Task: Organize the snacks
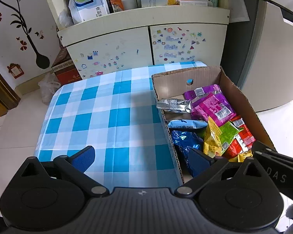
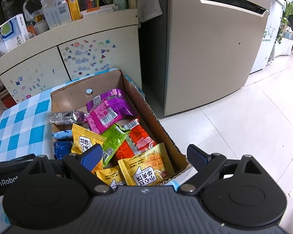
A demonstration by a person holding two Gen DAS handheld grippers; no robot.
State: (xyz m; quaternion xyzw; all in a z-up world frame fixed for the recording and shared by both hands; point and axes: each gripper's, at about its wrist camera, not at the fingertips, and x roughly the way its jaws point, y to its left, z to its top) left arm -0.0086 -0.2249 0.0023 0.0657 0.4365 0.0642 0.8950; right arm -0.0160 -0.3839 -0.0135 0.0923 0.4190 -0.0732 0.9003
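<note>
On the blue-checked tablecloth a cardboard box sits at the right edge of the table, open top, full of snack packets. Left gripper hovers above the box's left wall, jaws spread wide, nothing between them; one blue pad over the cloth, the other over the box interior near a dark blue packet. Right gripper hangs over the near end of the box, jaws also wide apart and empty, left finger above the packets, right finger outside the box wall over the floor. Inside the box: purple packets toward the far end, a silver packet lying against the left wall and partly over its rim, a light blue packet below it, a green packet in the middle, a red packet just beside it, yellow waffle packets at the near end. Packets overlap, all loose. Behind the table stands a cream cabinet with stickers on its doors and clutter on top; a fridge stands to the right of it on the tiled floor.
</note>
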